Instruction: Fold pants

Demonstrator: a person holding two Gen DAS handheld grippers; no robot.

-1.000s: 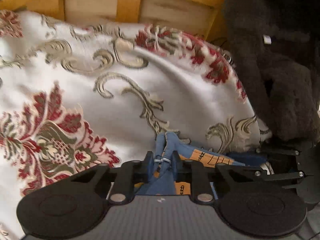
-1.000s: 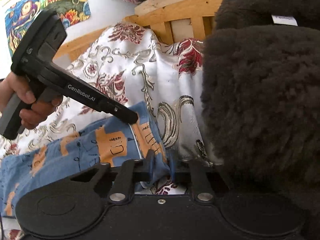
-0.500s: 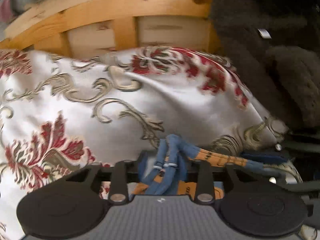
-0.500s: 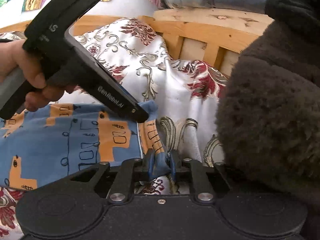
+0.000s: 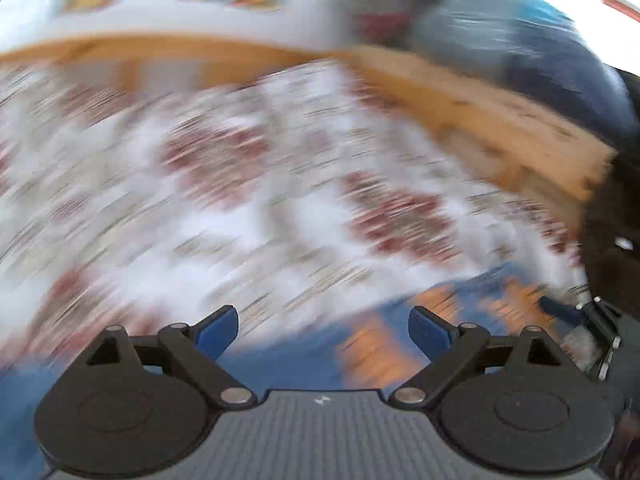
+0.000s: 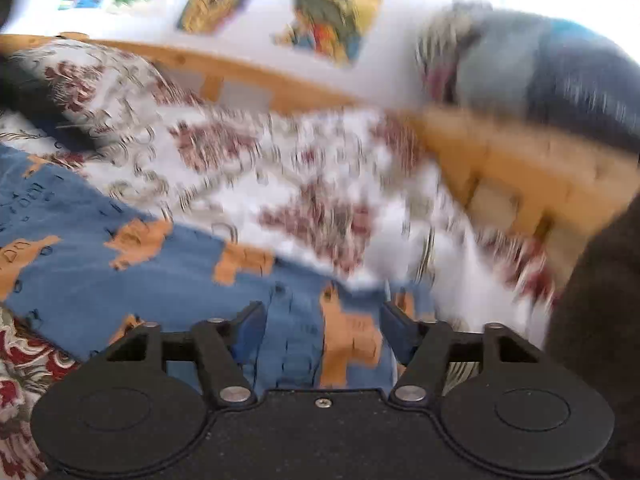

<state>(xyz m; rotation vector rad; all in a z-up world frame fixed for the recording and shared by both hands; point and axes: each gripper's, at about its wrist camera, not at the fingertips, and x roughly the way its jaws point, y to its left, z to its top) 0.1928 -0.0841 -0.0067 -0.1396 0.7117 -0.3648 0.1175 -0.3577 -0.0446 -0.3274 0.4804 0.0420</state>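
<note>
Blue printed pants (image 6: 120, 272) spread on the floral bedspread (image 6: 312, 184) toward the wooden bed frame (image 6: 500, 168). Left gripper (image 5: 323, 326) and right gripper (image 6: 323, 320) jaws wide, empty. Light, limp cotton; best pinched at hems or waistband.

No lettering, label or number can be read in either blurred view.

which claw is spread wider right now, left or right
The left claw: its blue fingertips stand far apart. The right claw is open too, but narrower. Both frame the blue pants without gripping.
</note>
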